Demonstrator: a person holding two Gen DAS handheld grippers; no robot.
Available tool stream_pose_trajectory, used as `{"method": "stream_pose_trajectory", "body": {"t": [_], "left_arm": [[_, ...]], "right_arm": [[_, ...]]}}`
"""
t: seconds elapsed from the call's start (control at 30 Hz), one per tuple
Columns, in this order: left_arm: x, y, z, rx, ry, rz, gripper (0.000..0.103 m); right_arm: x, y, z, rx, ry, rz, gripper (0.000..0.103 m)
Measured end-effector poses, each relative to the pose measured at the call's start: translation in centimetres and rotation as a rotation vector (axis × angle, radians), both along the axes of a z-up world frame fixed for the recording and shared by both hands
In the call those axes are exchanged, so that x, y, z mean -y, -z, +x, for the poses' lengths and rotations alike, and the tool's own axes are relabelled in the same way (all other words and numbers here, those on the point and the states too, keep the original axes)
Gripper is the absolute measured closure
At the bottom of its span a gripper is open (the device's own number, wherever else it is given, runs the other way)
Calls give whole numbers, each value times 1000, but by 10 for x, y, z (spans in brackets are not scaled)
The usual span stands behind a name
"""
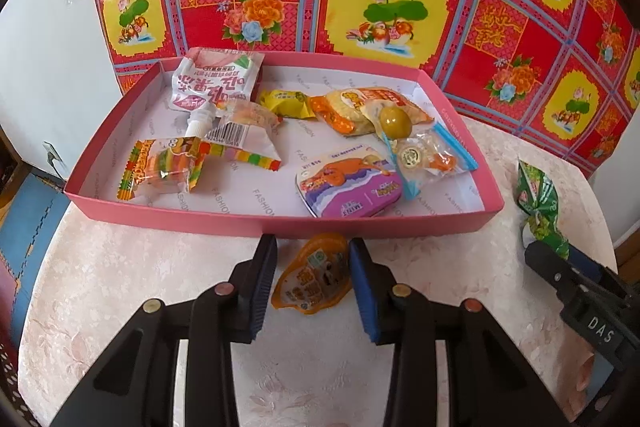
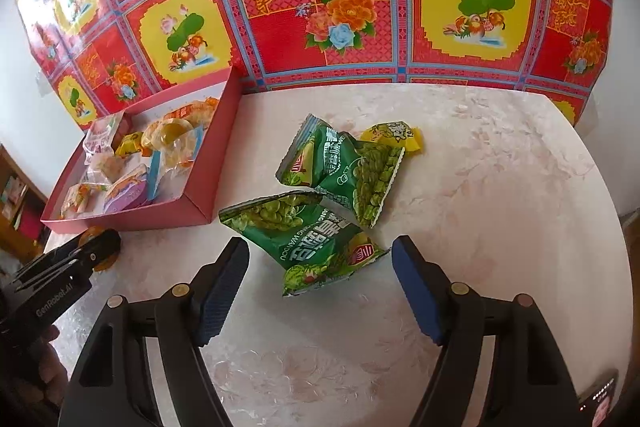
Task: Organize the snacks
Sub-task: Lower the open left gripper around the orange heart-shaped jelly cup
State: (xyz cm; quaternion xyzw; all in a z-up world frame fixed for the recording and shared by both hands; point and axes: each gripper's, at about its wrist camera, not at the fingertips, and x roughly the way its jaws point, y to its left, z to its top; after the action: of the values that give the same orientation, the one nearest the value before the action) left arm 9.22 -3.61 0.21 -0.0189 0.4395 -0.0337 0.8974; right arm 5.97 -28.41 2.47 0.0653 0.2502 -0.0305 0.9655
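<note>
A pale pink worktop (image 2: 480, 187) with a faint embossed floral pattern is seen against a red, flower-printed backdrop. A shallow pink cardboard tray (image 1: 280, 223) with a white printed lining is set on its left part, near the front edge. Just in front of the tray's near wall, a small orange plastic jelly cup (image 1: 310, 277) is laid on the surface. To the right of the tray, well apart from it, two crumpled green pea-snack packets (image 2: 320, 235) are laid touching, and a small yellow wrapped sweet (image 2: 394, 135) is placed just behind them.
</note>
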Motion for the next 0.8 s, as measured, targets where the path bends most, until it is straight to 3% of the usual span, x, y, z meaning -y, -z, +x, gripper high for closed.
{"method": "stream_pose_trajectory", "body": {"t": [0.3, 0.43, 0.47, 0.5, 0.53, 0.8], "left_arm": [[-3, 1, -2, 1, 4, -9, 68], [-5, 3, -4, 0, 1, -22, 70], [-6, 4, -4, 1, 0, -23, 72], [-7, 5, -4, 1, 0, -25, 72], [-8, 4, -5, 0, 0, -30, 72], [-16, 2, -9, 2, -4, -49, 75]], "right_arm": [[-7, 2, -3, 6, -18, -2, 49], [-13, 3, -4, 11, -36, 3, 50], [-14, 3, -4, 11, -48, 10, 54], [-15, 4, -3, 5, -66, 21, 79], [-15, 4, -2, -3, -71, 25, 84], [-17, 7, -7, 12, -102, 51, 85]]}}
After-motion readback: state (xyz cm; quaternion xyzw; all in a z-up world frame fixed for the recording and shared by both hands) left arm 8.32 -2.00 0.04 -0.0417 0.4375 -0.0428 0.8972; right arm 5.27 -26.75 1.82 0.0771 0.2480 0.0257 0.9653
